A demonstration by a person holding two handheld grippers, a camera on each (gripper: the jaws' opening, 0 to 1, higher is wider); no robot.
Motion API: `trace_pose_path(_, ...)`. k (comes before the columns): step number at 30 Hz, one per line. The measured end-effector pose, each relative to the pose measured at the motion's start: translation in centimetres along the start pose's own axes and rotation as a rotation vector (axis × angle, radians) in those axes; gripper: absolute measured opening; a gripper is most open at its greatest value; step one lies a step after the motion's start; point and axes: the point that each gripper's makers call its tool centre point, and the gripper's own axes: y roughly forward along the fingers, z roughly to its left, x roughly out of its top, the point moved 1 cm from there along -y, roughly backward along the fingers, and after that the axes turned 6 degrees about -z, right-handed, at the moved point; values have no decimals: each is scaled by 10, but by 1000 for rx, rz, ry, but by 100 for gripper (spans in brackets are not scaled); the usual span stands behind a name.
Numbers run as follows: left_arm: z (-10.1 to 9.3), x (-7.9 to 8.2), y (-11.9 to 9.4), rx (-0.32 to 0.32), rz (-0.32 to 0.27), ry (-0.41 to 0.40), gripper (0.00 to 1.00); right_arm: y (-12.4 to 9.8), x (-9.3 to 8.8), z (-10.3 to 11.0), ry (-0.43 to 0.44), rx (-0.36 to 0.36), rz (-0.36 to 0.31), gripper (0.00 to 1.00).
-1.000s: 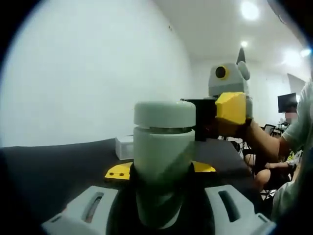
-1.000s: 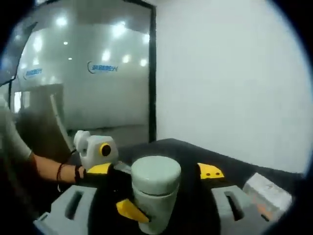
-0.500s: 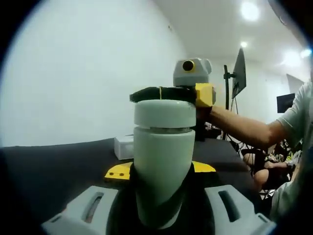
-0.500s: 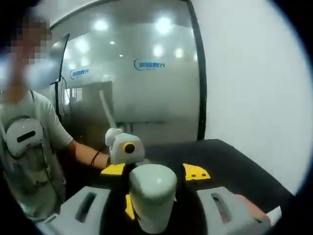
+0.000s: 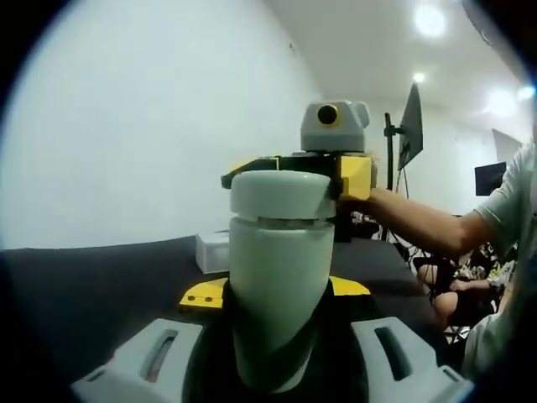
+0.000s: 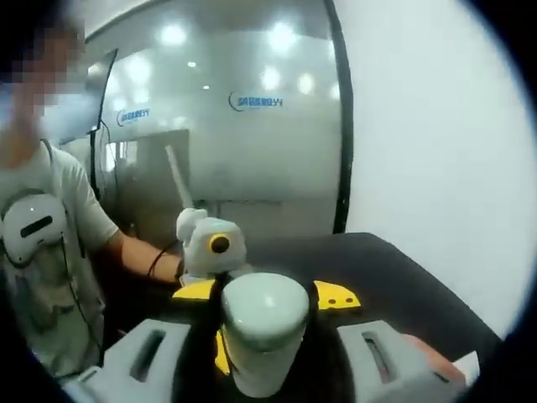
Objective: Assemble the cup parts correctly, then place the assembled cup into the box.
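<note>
Between both tools' jaws, a smooth, rounded pale-green cup (image 5: pixel 278 269).

Blue lettering with a logo is seen on the glass wall (image 6: pixel 252 102), too blurred to be read

My cup (image 5: pixel 278 277) is hiding my left gripper's (image 5: pixel 277 295) grip, its lid (image 6: pixel 264 308) is blocking the contact with my right gripper (image 6: pixel 267 295), and the box (image 5: pixel 213 251) is sitting half concealed.

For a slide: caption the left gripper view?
Left tool holds a pale green cup upright while the right tool closes around its lid.
</note>
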Motion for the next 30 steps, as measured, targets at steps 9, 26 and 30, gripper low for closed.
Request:
trace_pose_path(9,-2,0,0,7,8,25,39,-7,0,-9,21,-328,-17,39)
trace_pose_path(26,0,0,-2,25,-5,10,39,-6,7,-18,-78,-570,43,56)
trace_pose_path(30,-1,0,0,18,2,18,39,-14,3,-4,-71,-240,18,71)
